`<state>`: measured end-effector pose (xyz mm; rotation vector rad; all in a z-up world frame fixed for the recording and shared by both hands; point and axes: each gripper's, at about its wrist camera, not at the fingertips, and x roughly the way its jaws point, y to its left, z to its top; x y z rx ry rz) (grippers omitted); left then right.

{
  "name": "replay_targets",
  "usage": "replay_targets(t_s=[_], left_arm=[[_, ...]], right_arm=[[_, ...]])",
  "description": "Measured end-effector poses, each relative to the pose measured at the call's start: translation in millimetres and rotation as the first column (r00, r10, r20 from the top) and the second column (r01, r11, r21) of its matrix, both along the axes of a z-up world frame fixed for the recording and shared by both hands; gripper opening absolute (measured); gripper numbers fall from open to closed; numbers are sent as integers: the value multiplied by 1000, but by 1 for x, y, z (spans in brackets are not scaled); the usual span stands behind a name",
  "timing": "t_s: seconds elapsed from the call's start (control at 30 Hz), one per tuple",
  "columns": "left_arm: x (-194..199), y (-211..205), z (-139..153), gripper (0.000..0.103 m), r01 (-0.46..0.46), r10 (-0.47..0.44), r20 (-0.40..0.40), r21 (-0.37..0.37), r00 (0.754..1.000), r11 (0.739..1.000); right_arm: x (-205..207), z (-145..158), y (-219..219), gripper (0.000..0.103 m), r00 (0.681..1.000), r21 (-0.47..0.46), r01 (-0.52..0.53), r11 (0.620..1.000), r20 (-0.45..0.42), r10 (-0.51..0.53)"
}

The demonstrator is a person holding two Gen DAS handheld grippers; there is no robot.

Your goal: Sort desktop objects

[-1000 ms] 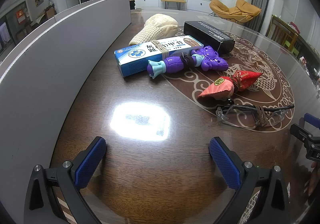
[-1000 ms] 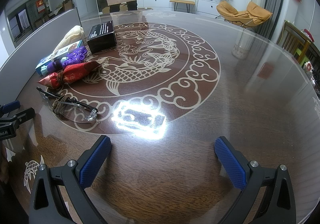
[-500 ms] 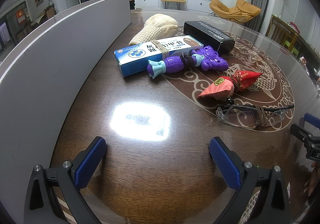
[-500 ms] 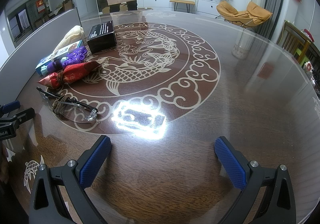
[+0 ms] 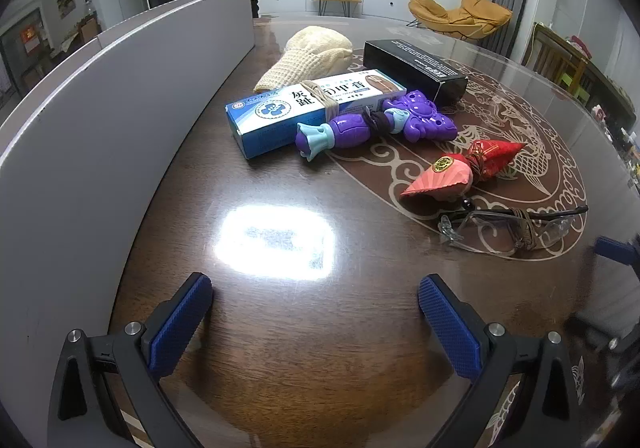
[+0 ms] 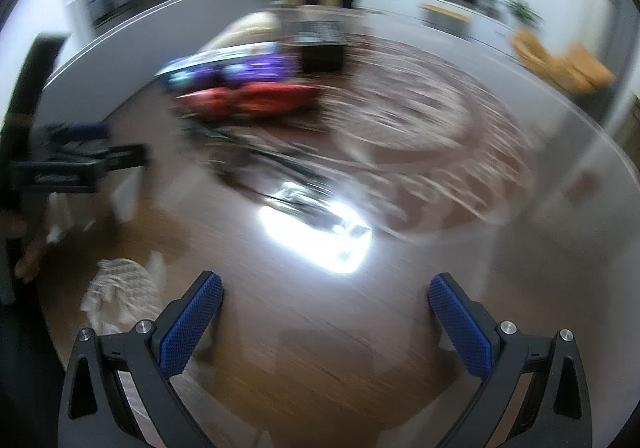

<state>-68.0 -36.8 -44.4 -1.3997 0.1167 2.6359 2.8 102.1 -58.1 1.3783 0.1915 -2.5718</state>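
Meanwhile, both sets of jaws are held wide and empty above the table [image 5: 280, 348].
Well ahead of the left gripper [image 5: 316, 320], a blue box [image 5: 280, 116], purple toy [image 5: 372, 126], red pouch [image 5: 460, 168] and glasses [image 5: 508, 226] are laid out; the right gripper [image 6: 326, 318] view is blurred.

On my tabletop [image 5: 280, 348]: blue-white carton [image 5: 308, 110] behind purple plastic toy [image 5: 372, 124]; red foil pouch [image 5: 460, 170] right of it; clear glasses [image 5: 504, 226] nearest.
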Motion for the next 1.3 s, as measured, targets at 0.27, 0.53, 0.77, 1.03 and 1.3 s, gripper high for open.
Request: replay_targets(t_s=[0.27, 0.53, 0.77, 1.03, 1.3], left_arm=[[2, -1, 1, 103, -10, 10, 1, -3, 1000, 1000], [4, -2, 1, 103, -12, 12, 1, -3, 1000, 1000], [-1, -2, 0, 103, -18, 18, -6, 0, 1000, 1000], [-1, -1, 0, 103, -16, 16, -7, 1, 1000, 1000], [0, -1, 0, 103, -14, 14, -7, 3, 1000, 1000]], right_arm=[[-57, 0, -23, 103, 1000, -4, -1, 1000, -9, 1], [-88, 4, 61, 103, 949, -4, 316, 949, -14, -316], [-53, 5, 84, 103, 916, -23, 401, 916, -26, -401], [-77, 31, 34, 103, 941, -271, 311, 911, -51, -336], [-89, 5, 31, 102, 959, -22, 281, 960, -26, -281]])
